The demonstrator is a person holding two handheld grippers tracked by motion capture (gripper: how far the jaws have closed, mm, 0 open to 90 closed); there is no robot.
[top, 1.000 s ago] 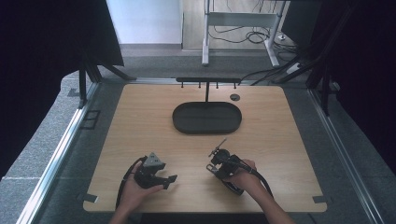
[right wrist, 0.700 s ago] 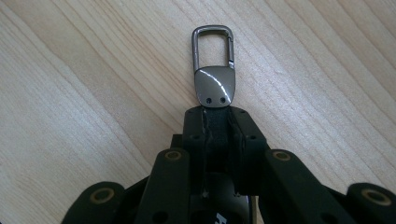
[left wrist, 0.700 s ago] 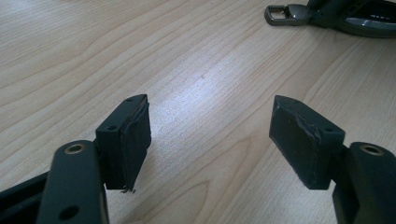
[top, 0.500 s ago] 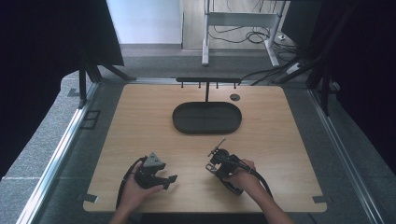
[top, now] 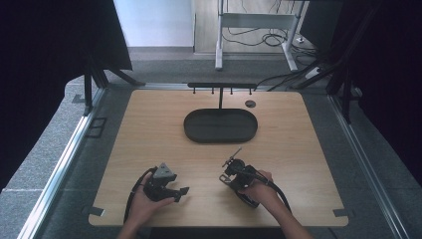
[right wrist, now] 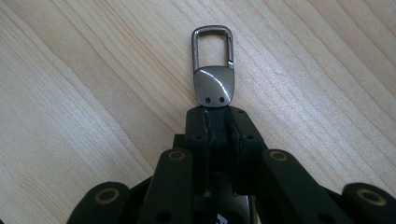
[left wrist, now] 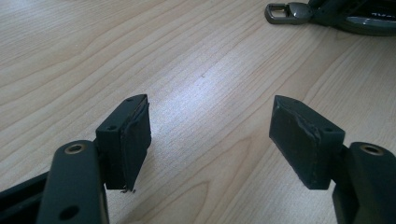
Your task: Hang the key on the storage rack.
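Wooden table (top: 149, 129), grey floor (top: 45, 154), black curtains (top: 50, 50)

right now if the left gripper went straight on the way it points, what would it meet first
Probably the metal clip held by the right gripper. The left gripper is open over bare table, and the clip lies ahead, slightly off to one side, so it might pass it.

The table (top: 149, 129) is pale wood with a clear grain and a smooth, faintly shiny finish that catches the light. The clip (right wrist: 213, 65) is grey metal: its loop is brushed and dull, its plate polished and glossy with a bright glint. The strap below it looks like black matt leather or cloth. Both grippers are black matt plastic with brass-coloured rivets; their pads (left wrist: 299, 140) look rubbery, slightly rough and worn. The tray (top: 221, 125) near the far edge is dark and matt.
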